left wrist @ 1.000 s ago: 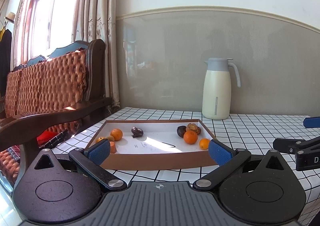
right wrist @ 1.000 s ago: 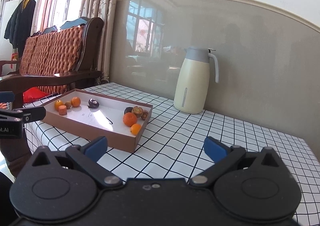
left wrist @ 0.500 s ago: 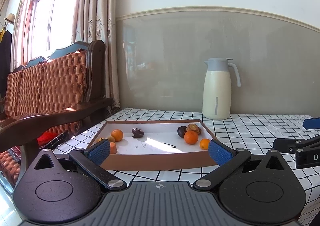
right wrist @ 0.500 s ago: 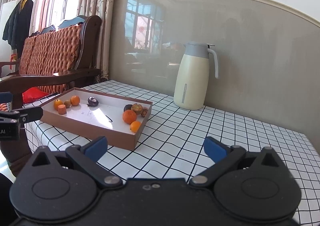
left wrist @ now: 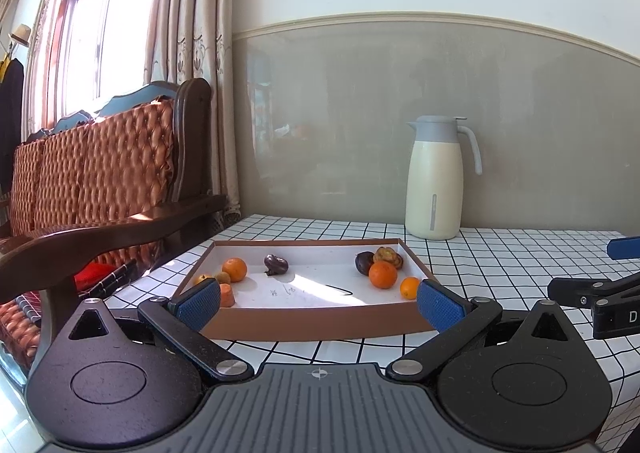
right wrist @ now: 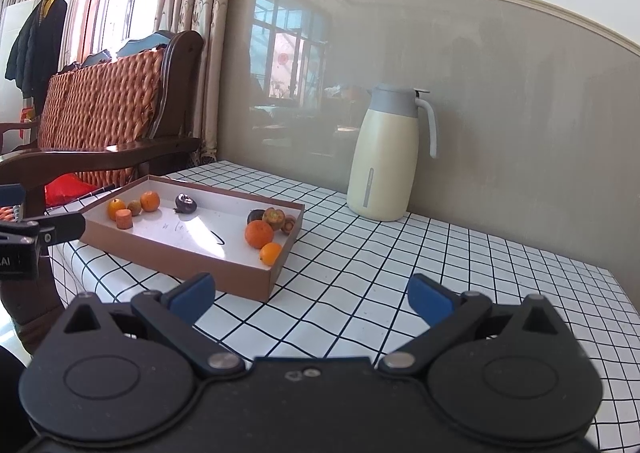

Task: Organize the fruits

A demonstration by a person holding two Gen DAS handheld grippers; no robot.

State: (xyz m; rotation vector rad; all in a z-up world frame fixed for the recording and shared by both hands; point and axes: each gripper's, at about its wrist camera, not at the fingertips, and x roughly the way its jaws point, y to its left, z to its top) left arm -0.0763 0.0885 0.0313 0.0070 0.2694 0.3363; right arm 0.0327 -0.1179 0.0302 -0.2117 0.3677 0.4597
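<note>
Sitting near the left edge of the checkered tabletop (right wrist: 400, 273) is a shallow brown box (left wrist: 312, 319) with the fruit split up: oranges (left wrist: 235, 269) and small bits bunching in its left end, a dark fruit (left wrist: 276, 264) lying mid-back, more oranges (left wrist: 383, 274) crowding its right end. Both tools, left tool (left wrist: 318, 303) and right tool (right wrist: 310, 299), are hovering wide open and empty in front of the box, while a cream jug (right wrist: 386, 157) is standing by the tabletop's back edge.

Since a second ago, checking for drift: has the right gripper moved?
Yes. In its own view, the jug and tray sit lower and rightward, so the right gripper turned slightly up-left.
</note>
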